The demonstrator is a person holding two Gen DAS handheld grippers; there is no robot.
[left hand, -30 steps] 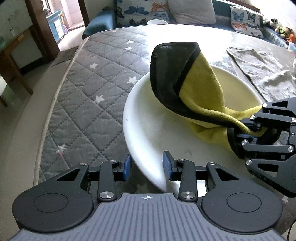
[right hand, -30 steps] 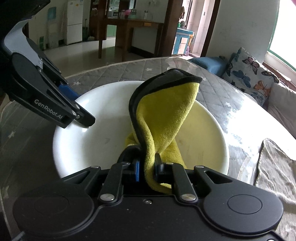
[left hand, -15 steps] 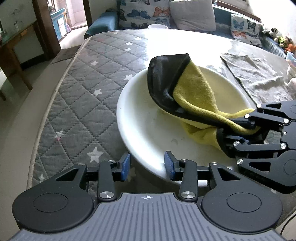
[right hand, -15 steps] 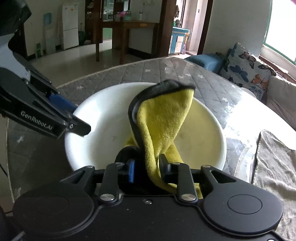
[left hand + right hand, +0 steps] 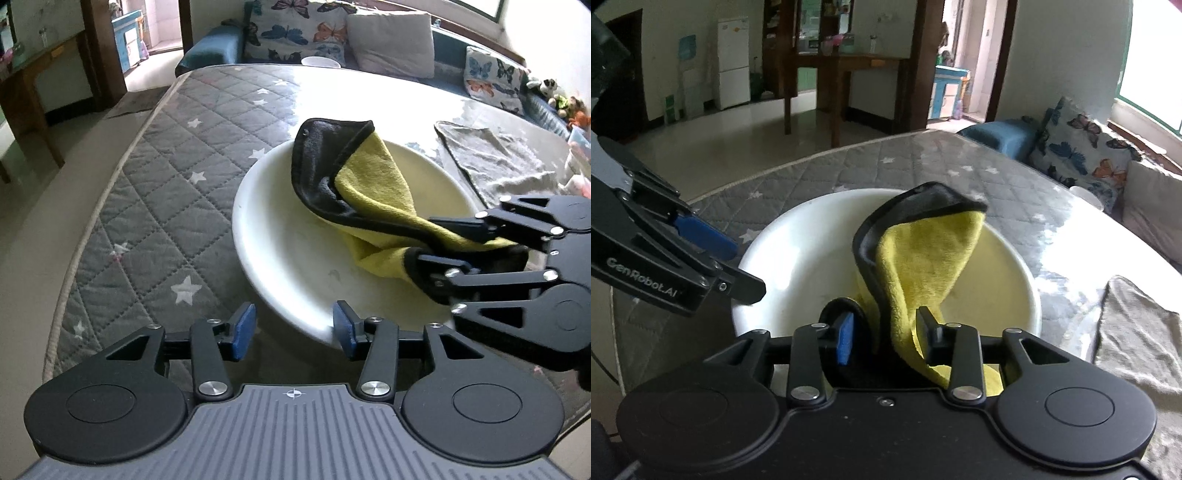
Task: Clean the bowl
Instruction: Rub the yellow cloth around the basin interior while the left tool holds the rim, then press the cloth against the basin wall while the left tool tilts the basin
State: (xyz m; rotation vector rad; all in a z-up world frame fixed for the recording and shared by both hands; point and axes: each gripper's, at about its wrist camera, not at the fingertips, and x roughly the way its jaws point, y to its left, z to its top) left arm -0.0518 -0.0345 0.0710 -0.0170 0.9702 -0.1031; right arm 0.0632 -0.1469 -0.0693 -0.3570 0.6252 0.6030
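Note:
A wide white bowl point(image 5: 288, 258) point(image 5: 798, 251) sits on the quilted grey tabletop. Inside it stands a yellow cloth point(image 5: 369, 184) point(image 5: 923, 251) with a black backing, its folded top upright. My right gripper point(image 5: 884, 332) point(image 5: 424, 240) is open over the bowl's near-right side. The cloth's lower end still hangs between its spread fingers, against the right one, with a gap beside the blue left pad. My left gripper point(image 5: 293, 328) point(image 5: 742, 266) is open at the bowl's near rim, which lies between its blue pads without being touched.
A grey towel point(image 5: 491, 158) point(image 5: 1137, 332) lies flat to the right of the bowl. A small white cup point(image 5: 320, 62) point(image 5: 1086, 195) stands at the table's far edge, before a sofa with butterfly cushions point(image 5: 295, 33). The table's rounded edge point(image 5: 92, 229) drops off on the left.
My right gripper's fingers have spread apart and loosened their hold on the cloth. The left gripper's fingers have widened slightly and drawn back to the bowl's rim.

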